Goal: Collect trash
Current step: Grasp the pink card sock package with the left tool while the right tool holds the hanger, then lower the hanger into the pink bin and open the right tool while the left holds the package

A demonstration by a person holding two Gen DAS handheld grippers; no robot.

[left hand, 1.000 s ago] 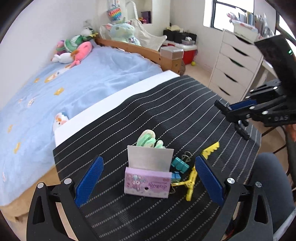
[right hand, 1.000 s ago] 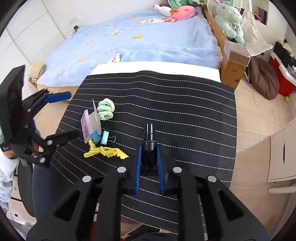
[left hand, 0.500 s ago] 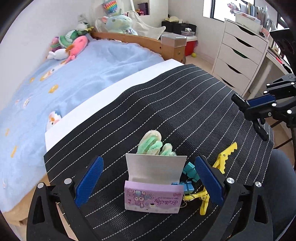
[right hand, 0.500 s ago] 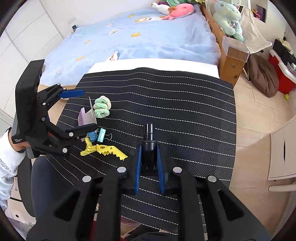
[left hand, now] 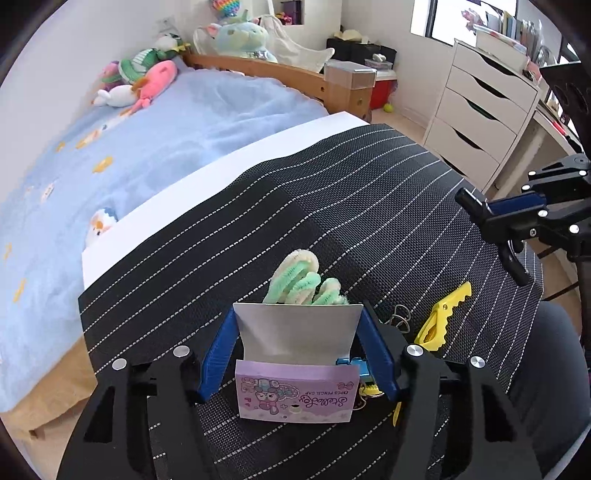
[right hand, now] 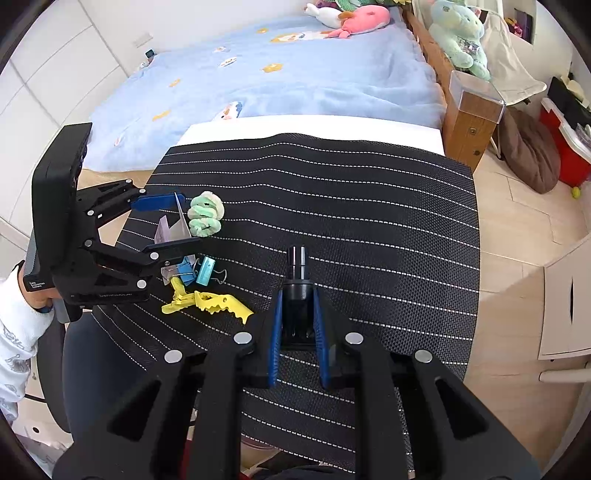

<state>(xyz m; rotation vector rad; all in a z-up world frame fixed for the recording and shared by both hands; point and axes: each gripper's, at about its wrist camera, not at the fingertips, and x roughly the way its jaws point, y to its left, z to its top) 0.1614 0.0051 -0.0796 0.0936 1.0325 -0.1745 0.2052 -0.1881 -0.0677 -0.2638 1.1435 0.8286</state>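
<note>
Nearest in the left wrist view, the left hand-held gripper is clenched on a purple cardboard package, its blue fingers pressing the white flap of the card from both sides. The package stands on the table, which is covered with a black pin-striped mat. Just behind the card lies a green and cream fuzzy coil, and to its right sit blue binder clips, partly hidden by the right finger, and a yellow toothed clip.

In the right wrist view, the right hand-held gripper is clenched on a black cylinder, which points forward over the mat. To its left lie the yellow clip and the blue binder clips, touching one another, with the left hand-held gripper and the package just beyond them, and the fuzzy coil beside the package.

Past the far edge of the table is a bed with a blue blanket, plush toys at its head. A white chest of drawers stands to the right in the left wrist view.
</note>
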